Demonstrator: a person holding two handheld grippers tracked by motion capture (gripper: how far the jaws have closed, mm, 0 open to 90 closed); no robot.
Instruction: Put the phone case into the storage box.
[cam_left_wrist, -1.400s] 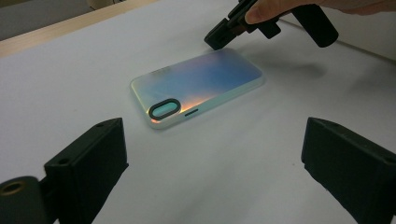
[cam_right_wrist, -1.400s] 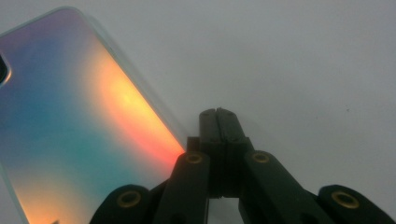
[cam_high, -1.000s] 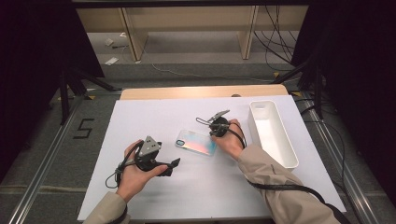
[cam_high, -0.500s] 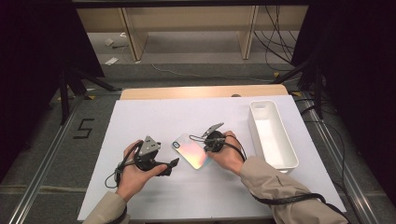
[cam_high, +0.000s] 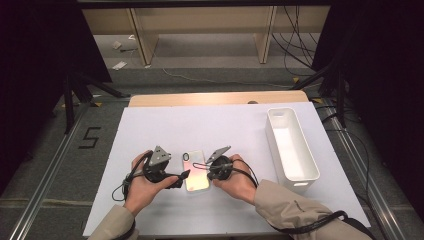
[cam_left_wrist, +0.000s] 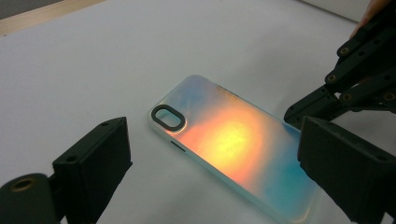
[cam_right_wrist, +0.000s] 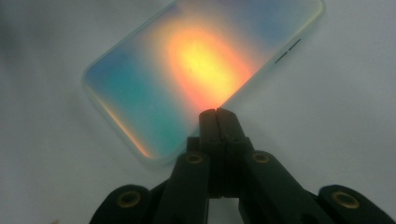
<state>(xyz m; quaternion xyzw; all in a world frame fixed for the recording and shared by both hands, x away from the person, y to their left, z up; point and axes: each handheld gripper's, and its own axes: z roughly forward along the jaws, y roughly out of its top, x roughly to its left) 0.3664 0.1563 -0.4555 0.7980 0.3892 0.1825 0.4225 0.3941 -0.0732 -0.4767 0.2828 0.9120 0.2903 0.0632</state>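
Both forearms enter from the bottom edge of the high view, hands close together. The left gripper (cam_high: 184, 175) points toward the right gripper (cam_high: 199, 165), jaws spread wide. The right gripper's jaws are pressed fully together, tips angled downward.

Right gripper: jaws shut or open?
Shut. The right gripper shows its jaws pressed together, tips resting on the phone case, nothing between them.
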